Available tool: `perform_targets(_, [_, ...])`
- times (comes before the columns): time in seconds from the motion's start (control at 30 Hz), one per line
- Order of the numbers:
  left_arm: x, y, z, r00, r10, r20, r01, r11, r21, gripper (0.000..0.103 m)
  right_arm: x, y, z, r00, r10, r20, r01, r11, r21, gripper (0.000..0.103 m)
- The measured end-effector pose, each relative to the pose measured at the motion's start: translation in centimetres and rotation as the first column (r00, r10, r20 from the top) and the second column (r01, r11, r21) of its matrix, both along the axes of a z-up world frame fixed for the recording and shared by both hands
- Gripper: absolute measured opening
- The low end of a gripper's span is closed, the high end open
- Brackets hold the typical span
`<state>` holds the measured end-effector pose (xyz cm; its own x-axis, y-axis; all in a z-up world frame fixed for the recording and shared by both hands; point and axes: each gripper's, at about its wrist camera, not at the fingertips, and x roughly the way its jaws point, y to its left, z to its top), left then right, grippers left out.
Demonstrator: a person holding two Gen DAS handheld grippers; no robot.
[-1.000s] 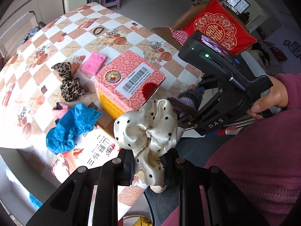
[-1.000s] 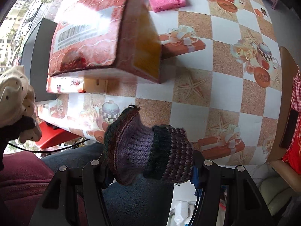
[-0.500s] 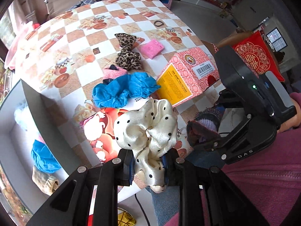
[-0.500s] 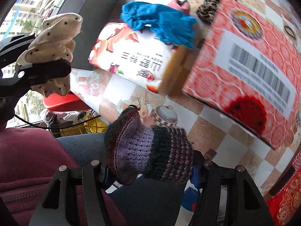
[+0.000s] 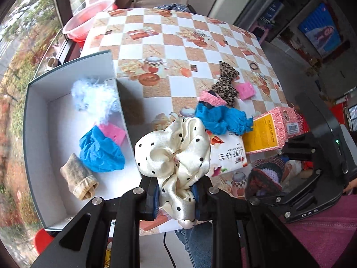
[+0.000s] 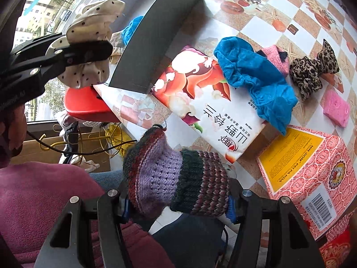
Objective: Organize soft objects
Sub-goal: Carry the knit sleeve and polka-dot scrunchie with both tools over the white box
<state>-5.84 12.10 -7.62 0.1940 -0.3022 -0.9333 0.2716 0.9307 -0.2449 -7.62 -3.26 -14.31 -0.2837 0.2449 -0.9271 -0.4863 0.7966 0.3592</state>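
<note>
Since the earlier frame, both views have swung left, bringing the white box [image 5: 73,120] into sight. At left, my left tongs [image 5: 176,192] are clamped on the cream polka-dot scrunchie [image 5: 176,149], held beside the box's near wall: light, slippery satin, best pinched at its gathered centre. At right, my right tongs [image 6: 178,203] grip the striped knit cuff [image 6: 176,178], soft and stretchy, above the worktop [image 5: 169,51] edge.

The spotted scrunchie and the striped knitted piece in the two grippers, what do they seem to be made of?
The spotted scrunchie, clamped in the left gripper, looks like satin: cream, glossy, with bright highlights along its folds and black dots. The knitted piece in the right gripper looks like yarn, perhaps wool or acrylic: matte, with visible stitches and ribbed purple, dark green and maroon bands.
</note>
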Motion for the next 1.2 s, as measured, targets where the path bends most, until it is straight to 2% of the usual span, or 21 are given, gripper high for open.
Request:
perform_targets(0.1, [0.2, 1.9, -0.4, 0.998, 0.068, -0.003, -0.068, 0.998, 0.006, 0.024, 0.0, 0.7, -0.1, 1.0, 0.02, -0.005, -0.02, 1.0, 0.005, 0.062])
perform_targets(0.17, [0.5, 3.0, -0.8, 0.994, 0.105, -0.011, -0.105, 0.994, 0.007, 0.024, 1.4, -0.7, 1.1, 1.0, 0.031, 0.0, -0.031, 0.999, 0.016, 0.062])
perform_targets(0.43, [0.7, 6.1, -2.2, 0.971, 0.236, -0.022, -0.236, 0.971, 0.035, 0.024, 4.3, 3.8, 3.1, 0.999, 0.03, 0.037, -0.032, 0.997, 0.069, 0.062])
perform_targets(0.6, [0.4, 7.9, -3.1, 0.95, 0.311, -0.031, -0.309, 0.949, 0.061, 0.024, 5.5, 7.9, 4.1, 0.994, 0.078, 0.08, -0.085, 0.992, 0.088, 0.062])
perform_targets(0.8, [0.1, 10.6, -3.8, 0.908, 0.418, -0.035, -0.415, 0.907, 0.075, 0.024, 6.5, 12.3, 4.4, 0.984, 0.131, 0.124, -0.141, 0.987, 0.078, 0.062])
perform_targets(1.0, [-0.2, 12.7, -4.9, 0.852, 0.522, -0.036, -0.513, 0.847, 0.138, 0.024, 8.5, 14.7, 4.6, 0.981, 0.119, 0.156, -0.129, 0.99, 0.059, 0.062])
perform_targets(1.1, [-0.5, 13.4, -5.6, 0.822, 0.567, -0.06, -0.556, 0.82, 0.134, 0.024, 9.6, 15.9, 4.8, 0.979, 0.103, 0.174, -0.114, 0.992, 0.054, 0.062])
perform_targets(1.2, [-0.5, 13.7, -5.9, 0.809, 0.584, -0.067, -0.573, 0.809, 0.129, 0.024, 10.2, 17.1, 4.9, 0.976, 0.106, 0.19, -0.117, 0.992, 0.049, 0.062])
